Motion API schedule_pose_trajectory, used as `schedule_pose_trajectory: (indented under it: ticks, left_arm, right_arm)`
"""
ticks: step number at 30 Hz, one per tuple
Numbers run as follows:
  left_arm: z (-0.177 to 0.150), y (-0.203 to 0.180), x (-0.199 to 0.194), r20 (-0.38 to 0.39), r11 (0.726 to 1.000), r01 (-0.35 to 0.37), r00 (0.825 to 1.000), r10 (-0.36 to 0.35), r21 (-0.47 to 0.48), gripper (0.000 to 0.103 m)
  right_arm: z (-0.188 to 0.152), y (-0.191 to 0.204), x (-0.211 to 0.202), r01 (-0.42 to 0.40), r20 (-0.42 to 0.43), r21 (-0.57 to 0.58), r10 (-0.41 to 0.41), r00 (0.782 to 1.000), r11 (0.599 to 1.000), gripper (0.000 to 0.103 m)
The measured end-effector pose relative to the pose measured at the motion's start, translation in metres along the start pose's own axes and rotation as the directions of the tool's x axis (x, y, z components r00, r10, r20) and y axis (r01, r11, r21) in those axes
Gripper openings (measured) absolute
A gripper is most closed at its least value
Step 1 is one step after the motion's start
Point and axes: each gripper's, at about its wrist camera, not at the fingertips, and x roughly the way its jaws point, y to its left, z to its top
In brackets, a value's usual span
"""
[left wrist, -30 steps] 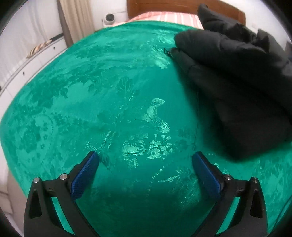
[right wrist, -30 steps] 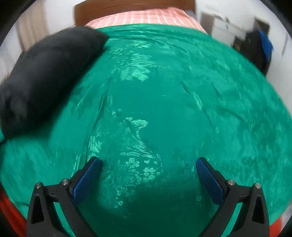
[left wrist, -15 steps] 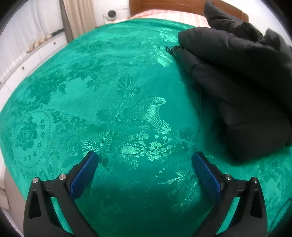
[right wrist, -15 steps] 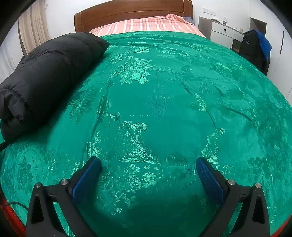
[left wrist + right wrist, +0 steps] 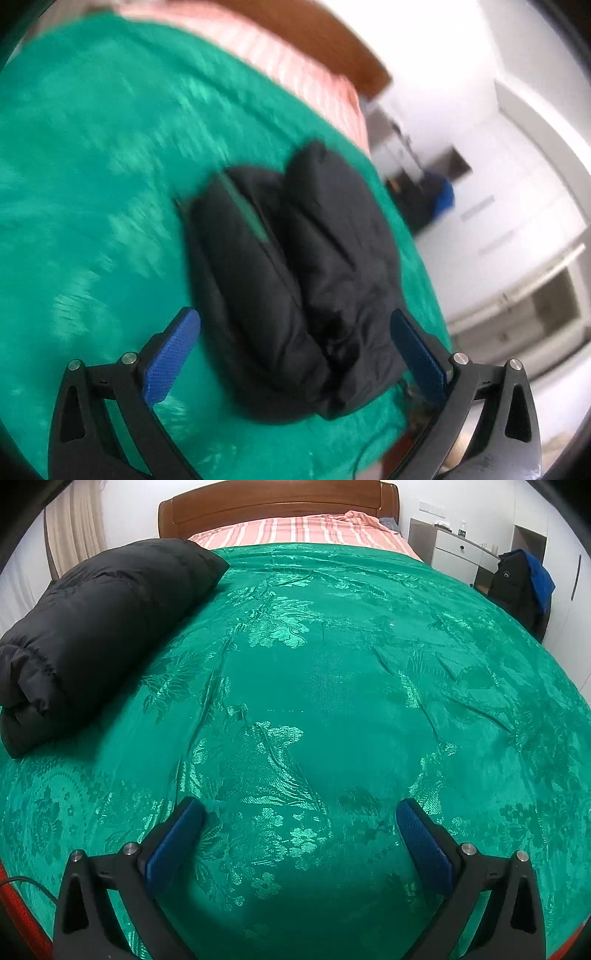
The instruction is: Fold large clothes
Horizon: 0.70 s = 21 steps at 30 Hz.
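A black puffy jacket point(image 5: 295, 280) lies folded into a thick bundle on the green patterned bedspread point(image 5: 92, 206). In the left wrist view it sits straight ahead, between the blue pads; the view is blurred. My left gripper point(image 5: 295, 343) is open and empty, held above the jacket's near end. In the right wrist view the same jacket point(image 5: 92, 627) lies at the far left of the bedspread point(image 5: 332, 686). My right gripper point(image 5: 299, 834) is open and empty over bare bedspread, well apart from the jacket.
A wooden headboard point(image 5: 277, 509) and a pink striped sheet point(image 5: 303, 531) are at the bed's far end. A white nightstand point(image 5: 458, 550) and a chair with dark and blue clothing point(image 5: 521, 583) stand right of the bed. A cable point(image 5: 22, 882) hangs at the near left edge.
The left gripper has swung fast to the right and turned, so the jacket is now centred between its fingers. The right gripper has drawn back slightly. Both stayed open.
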Motion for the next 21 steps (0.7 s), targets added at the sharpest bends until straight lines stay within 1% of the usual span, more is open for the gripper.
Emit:
schedule_pose_trajectory:
  ticks: [3,5,6,7,8,9,10,11,12,13,14,15,16,17,18,19,20,21]
  left_arm:
    - [-0.008,0.013,0.038,-0.103,0.999,-0.001,0.995,-0.002,-0.035,0.102]
    - [-0.012,0.025,0.055,-0.144,0.998,0.005,0.99,-0.015,-0.067,0.103]
    - [-0.013,0.029,0.06,-0.154,0.997,0.001,0.988,-0.013,-0.074,0.103]
    - [-0.013,0.031,0.065,-0.161,0.997,-0.008,0.987,-0.004,-0.074,0.103]
    - [-0.014,0.033,0.068,-0.166,0.998,-0.016,0.986,0.004,-0.069,0.103]
    - [-0.014,0.036,0.075,-0.177,0.998,-0.023,0.984,0.012,-0.059,0.103]
    - [-0.015,0.037,0.078,-0.183,0.998,-0.027,0.983,0.017,-0.051,0.103]
    - [-0.014,0.039,0.084,-0.191,0.998,-0.036,0.981,0.027,-0.047,0.103]
    - [-0.014,0.039,0.091,-0.203,0.998,-0.053,0.978,0.043,-0.046,0.103]
    - [-0.011,0.037,0.095,-0.214,0.996,-0.072,0.975,0.061,-0.044,0.103]
    - [-0.009,0.035,0.099,-0.221,0.996,-0.088,0.972,0.078,-0.035,0.103]
    - [-0.006,0.032,0.102,-0.228,0.994,-0.106,0.968,0.1,-0.015,0.103]
    - [-0.004,0.027,0.107,-0.232,0.993,-0.122,0.965,0.12,0.007,0.103]
    - [-0.003,0.025,0.109,-0.233,0.991,-0.131,0.963,0.132,0.021,0.103]
    - [-0.002,0.023,0.112,-0.231,0.99,-0.137,0.963,0.14,0.03,0.103]
    - [-0.001,0.023,0.114,-0.225,0.99,-0.138,0.964,0.142,0.032,0.103]
    - [-0.003,0.02,0.115,-0.216,0.99,-0.137,0.966,0.141,0.031,0.103]
    - [-0.003,0.019,0.118,-0.197,0.991,-0.135,0.971,0.137,0.023,0.103]
  right_arm:
    - [0.003,-0.001,-0.001,-0.007,-0.018,-0.005,0.007,1.0,1.0,0.103]
    - [0.009,-0.003,-0.004,-0.028,-0.046,0.0,0.028,0.999,1.0,0.103]
    - [0.016,-0.007,-0.01,-0.056,-0.048,0.019,0.057,0.997,0.998,0.102]
    - [0.022,-0.009,-0.017,-0.093,-0.026,0.04,0.094,0.995,0.995,0.1]
    - [0.035,-0.011,-0.028,-0.174,0.026,0.078,0.173,0.985,0.982,0.1]
    - [0.045,-0.011,-0.034,-0.233,0.058,0.095,0.229,0.972,0.968,0.1]
    - [0.058,-0.008,-0.039,-0.317,0.09,0.103,0.308,0.947,0.943,0.1]
    - [0.071,-0.003,-0.041,-0.404,0.106,0.101,0.393,0.913,0.909,0.1]
    - [0.087,0.005,-0.036,-0.505,0.103,0.099,0.496,0.862,0.857,0.1]
    - [0.1,0.014,-0.027,-0.592,0.08,0.109,0.586,0.806,0.799,0.1]
    - [0.111,0.022,-0.013,-0.658,0.052,0.13,0.658,0.752,0.742,0.1]
    - [0.122,0.032,0.008,-0.707,0.016,0.162,0.715,0.699,0.688,0.1]
    - [0.129,0.043,0.032,-0.738,-0.032,0.196,0.756,0.653,0.646,0.1]
    - [0.133,0.051,0.051,-0.751,-0.07,0.229,0.78,0.622,0.619,0.1]
    - [0.135,0.064,0.082,-0.775,-0.125,0.311,0.832,0.541,0.551,0.101]
    - [0.135,0.07,0.096,-0.783,-0.139,0.361,0.86,0.491,0.506,0.102]
    - [0.136,0.079,0.107,-0.785,-0.15,0.385,0.872,0.466,0.486,0.102]
    - [0.142,0.092,0.109,-0.781,-0.177,0.343,0.853,0.491,0.521,0.102]
